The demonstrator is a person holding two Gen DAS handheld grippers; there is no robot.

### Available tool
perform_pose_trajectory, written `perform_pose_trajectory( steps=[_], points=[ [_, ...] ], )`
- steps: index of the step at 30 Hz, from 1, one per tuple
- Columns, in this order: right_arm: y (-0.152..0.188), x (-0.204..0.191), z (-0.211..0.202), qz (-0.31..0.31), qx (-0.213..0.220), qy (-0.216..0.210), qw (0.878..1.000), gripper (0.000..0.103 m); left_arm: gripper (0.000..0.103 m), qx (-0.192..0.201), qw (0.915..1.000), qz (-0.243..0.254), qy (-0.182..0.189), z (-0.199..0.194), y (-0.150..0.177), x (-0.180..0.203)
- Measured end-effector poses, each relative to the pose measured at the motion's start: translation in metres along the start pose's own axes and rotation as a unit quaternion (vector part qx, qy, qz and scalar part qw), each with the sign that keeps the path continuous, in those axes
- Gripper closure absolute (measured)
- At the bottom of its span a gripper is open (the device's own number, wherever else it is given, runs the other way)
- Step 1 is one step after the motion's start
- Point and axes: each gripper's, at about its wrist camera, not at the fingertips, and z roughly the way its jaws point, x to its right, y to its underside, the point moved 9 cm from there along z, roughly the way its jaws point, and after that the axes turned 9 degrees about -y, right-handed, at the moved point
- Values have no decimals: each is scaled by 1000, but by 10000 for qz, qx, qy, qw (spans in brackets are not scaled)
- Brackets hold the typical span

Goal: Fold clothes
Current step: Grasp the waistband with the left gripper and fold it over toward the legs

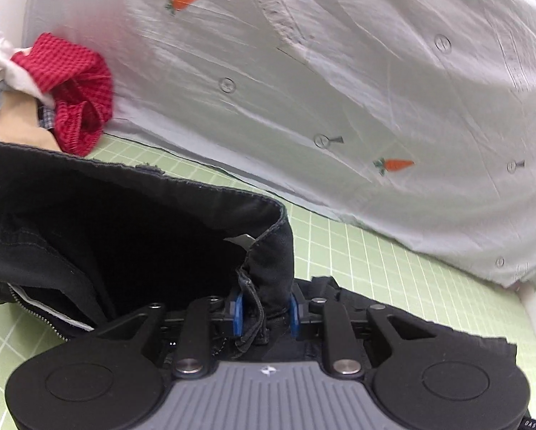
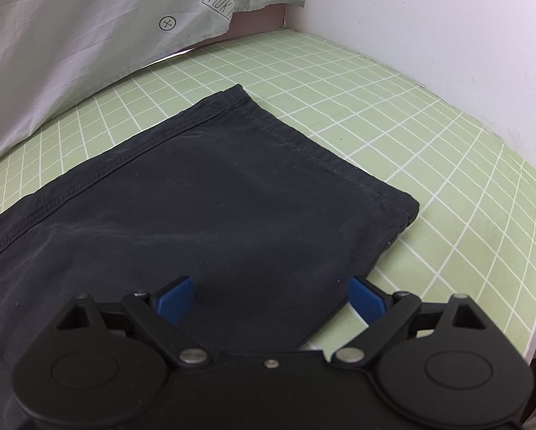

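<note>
In the left wrist view, the left gripper [image 1: 266, 313] was clamped on the waistband of the dark shorts [image 1: 132, 236], lifted at lower centre above the green mat [image 1: 339, 251]. In the right wrist view, the right gripper [image 2: 268, 297] was spread wide over the flat leg hem; the fold would be best carried over evenly, edges matched

Matt dark cloth trousers [image 2: 203, 208] lie on a smooth green gridded mat [image 2: 429, 165]; the backdrop sheet [image 1: 304, 71] is creased cloth.
</note>
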Motion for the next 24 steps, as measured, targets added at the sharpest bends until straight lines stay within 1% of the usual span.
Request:
perform_pose_trajectory(
  steps=[2, 4, 6, 7, 9, 10, 11, 12, 13, 14, 15, 16, 17, 19, 22, 23, 24],
  points=[
    [1, 4, 1, 37, -16, -18, 10000, 9, 78, -177, 9997, 178, -74, 15, 10, 21],
    [2, 5, 2, 49, -28, -42, 10000, 9, 77, -401, 9980, 436, -229, 33, 25, 38],
    [3, 6, 2, 47, -39, -72, 10000, 9, 70, -848, 9939, 640, -297, 57, 47, 51],
    [3, 6, 2, 46, -44, -88, 9999, 9, 70, -1042, 9921, 633, -311, 67, 57, 53],
    [4, 6, 3, 44, -54, -118, 9999, 9, 66, -1215, 9901, 577, -402, 82, 70, 52],
    [5, 7, 3, 44, -59, -134, 9999, 9, 65, -1225, 9896, 645, -404, 84, 71, 54],
    [5, 7, 3, 72, -63, -156, 9998, 9, 60, -1239, 9891, 697, -395, 85, 72, 55],
    [6, 8, 2, 101, -57, -165, 9998, 9, 51, -1278, 9889, 676, -338, 84, 72, 56],
    [7, 9, 2, 132, -52, -156, 9998, 9, 45, -1305, 9888, 665, -303, 83, 71, 57],
    [8, 10, 2, 166, -56, -142, 9997, 9, 34, -1332, 9886, 654, -267, 81, 71, 59],
    [10, 11, 2, 220, -76, -137, 9996, 9, 31, -1359, 9884, 643, -232, 79, 70, 60],
    [13, 12, 3, 273, -96, -131, 9995, 9, 31, -1372, 9881, 660, -210, 77, 70, 62],
    [14, 12, 3, 307, -117, -135, 9994, 9, 30, -1317, 9876, 816, -242, 72, 69, 65],
    [18, 12, 4, 372, -157, -143, 9991, 9, 29, -1247, 9865, 1051, -152, 60, 68, 69],
    [19, 8, 4, 276, -155, -148, 9994, 9, 28, -1231, 9880, 886, 281, 34, 65, 64],
    [19, 7, 4, 247, -155, -154, 9995, 9, 28, -1159, 9890, 848, 347, 24, 62, 59],
    [19, 6, 4, 219, -155, -160, 9995, 9, 28, -1041, 9904, 846, 328, 13, 59, 52]
  ],
)
